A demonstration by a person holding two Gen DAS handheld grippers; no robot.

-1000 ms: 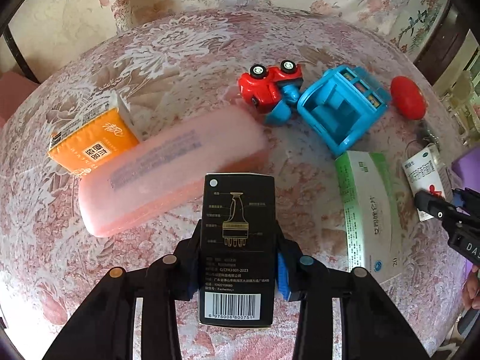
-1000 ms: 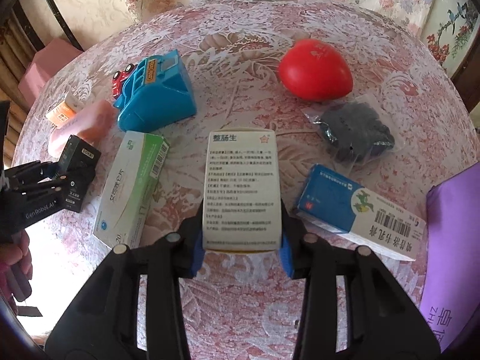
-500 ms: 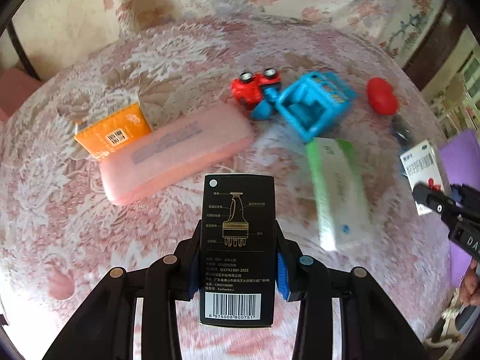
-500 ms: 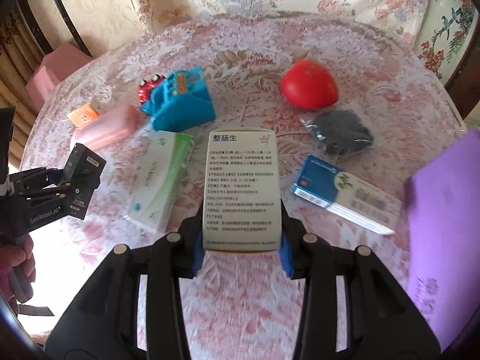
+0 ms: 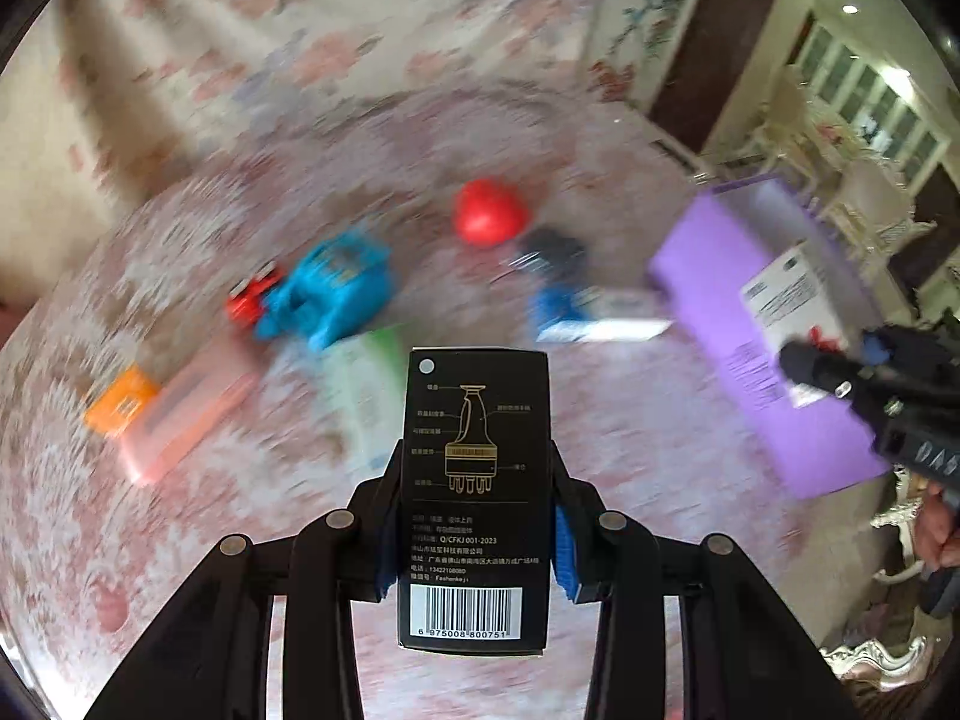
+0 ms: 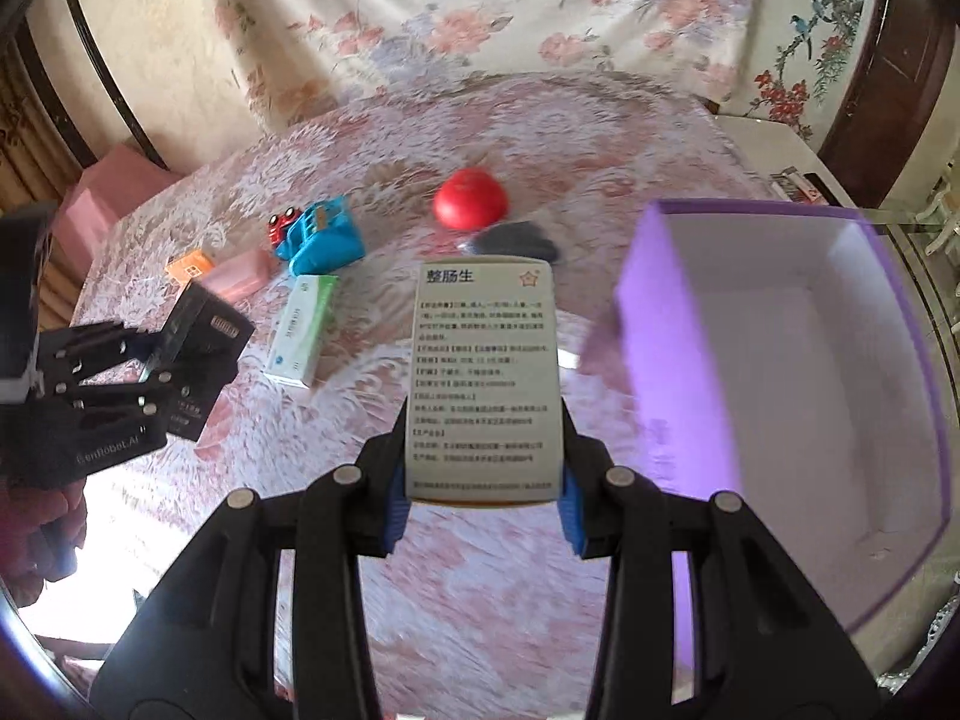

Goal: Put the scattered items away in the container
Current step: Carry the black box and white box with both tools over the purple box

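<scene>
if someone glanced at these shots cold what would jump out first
Each gripper is clamped on a box held upright in front of its camera: the left gripper holds a black box, the right gripper a white box. To the right sits an open purple box, empty inside.

- Our left gripper (image 5: 474,516) is closed on a black box (image 5: 474,498), which stands upright between the jaws with its top reaching past the fingertips.
- Our right gripper (image 6: 483,480) is clamped on a white box (image 6: 485,378), held upright between the blue pads (image 6: 570,510).
- A hand (image 6: 45,516) shows behind the left gripper's body.
</scene>
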